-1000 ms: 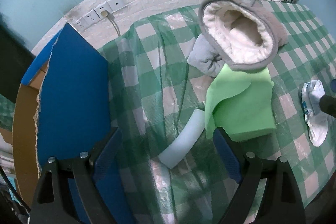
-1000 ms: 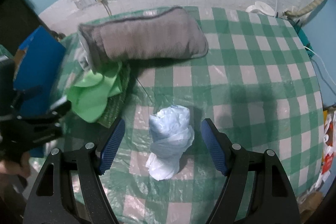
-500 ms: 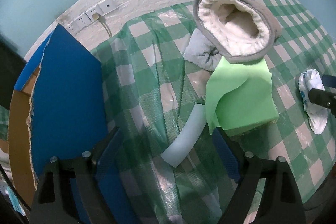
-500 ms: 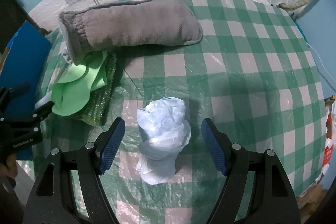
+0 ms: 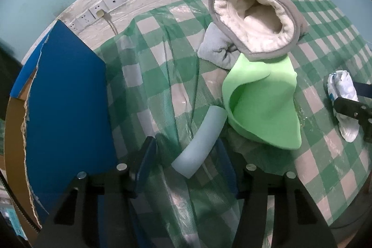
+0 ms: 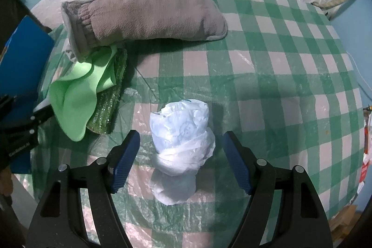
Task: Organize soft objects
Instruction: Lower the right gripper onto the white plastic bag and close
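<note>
Teal wall with a white brick-pattern panel is backing the bench (image 6: 279, 66), which is wearing a green-and-white check cloth under clear plastic. Landmark: the green cloth (image 5: 262, 108). Just beside its lower left edge a pale blue foam tube (image 5: 200, 145) is lying on the rumpled cover; beyond the cloth, a grey fleece-lined pouch (image 5: 253, 22) is resting partly over it; a blue cardboard box (image 5: 67, 104) is standing well to its left. The left gripper (image 5: 186, 164) is closing, jaws about half apart, the tube's near end lying between them, pads not yet pressing. Judgement: the step in hand is grasping the tube; closing gently would be avoiding crushing the foam, and catching the plastic cover is a risk. The right gripper (image 6: 181, 159) is standing wide apart, straddling a bundled white plastic bag (image 6: 181, 141) to the cloth's right, holding nothing.
</note>
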Motion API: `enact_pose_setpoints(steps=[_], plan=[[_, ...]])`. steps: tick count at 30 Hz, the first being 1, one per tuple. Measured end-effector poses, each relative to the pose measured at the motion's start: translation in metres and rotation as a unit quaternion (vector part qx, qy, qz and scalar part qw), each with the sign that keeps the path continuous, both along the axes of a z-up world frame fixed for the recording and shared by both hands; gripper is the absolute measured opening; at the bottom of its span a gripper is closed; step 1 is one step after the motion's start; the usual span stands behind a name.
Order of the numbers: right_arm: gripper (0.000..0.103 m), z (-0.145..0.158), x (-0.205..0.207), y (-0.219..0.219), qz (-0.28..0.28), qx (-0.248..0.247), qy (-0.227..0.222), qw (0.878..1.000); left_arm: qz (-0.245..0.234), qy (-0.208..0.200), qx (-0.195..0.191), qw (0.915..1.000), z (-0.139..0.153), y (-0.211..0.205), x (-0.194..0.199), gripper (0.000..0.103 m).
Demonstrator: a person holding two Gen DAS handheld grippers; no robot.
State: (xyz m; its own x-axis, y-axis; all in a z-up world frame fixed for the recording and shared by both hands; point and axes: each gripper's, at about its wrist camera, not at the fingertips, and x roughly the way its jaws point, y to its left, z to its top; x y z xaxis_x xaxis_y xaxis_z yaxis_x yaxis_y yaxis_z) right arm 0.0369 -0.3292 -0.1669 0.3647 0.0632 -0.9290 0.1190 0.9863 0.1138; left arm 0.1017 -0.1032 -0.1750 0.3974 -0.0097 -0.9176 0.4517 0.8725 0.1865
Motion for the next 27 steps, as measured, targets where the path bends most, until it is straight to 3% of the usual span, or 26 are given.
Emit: enact_pose_setpoints(steps=[4,7,9,12,13,27], plan=[[0.075,0.0,0.0,0.0,0.001,-0.001,-0.001,1.0,0.001,0.002,-0.001,1.0,-0.002,0.001,0.001,0.054],[0.063,-0.002,0.003,0.002,0.011,-0.005,0.004,1.0,0.001,-0.001,0.002,1.0,-0.002,0.0,0.001,0.052],[0.052,-0.004,0.003,0.004,0.019,-0.012,0.009,1.0,0.001,-0.004,0.006,1.0,-0.002,-0.001,0.0,0.044],[0.045,-0.006,0.002,0.008,0.029,-0.018,0.01,0.999,-0.001,-0.015,0.016,0.9998,0.0,-0.002,-0.004,0.029],[0.044,-0.005,0.003,0.009,0.031,-0.022,0.008,0.999,-0.003,-0.013,0.009,0.9999,0.002,-0.002,-0.005,0.029],[0.041,0.019,0.002,0.009,0.031,-0.017,-0.013,0.999,0.013,-0.007,-0.044,0.9989,0.033,0.01,-0.01,0.019]])
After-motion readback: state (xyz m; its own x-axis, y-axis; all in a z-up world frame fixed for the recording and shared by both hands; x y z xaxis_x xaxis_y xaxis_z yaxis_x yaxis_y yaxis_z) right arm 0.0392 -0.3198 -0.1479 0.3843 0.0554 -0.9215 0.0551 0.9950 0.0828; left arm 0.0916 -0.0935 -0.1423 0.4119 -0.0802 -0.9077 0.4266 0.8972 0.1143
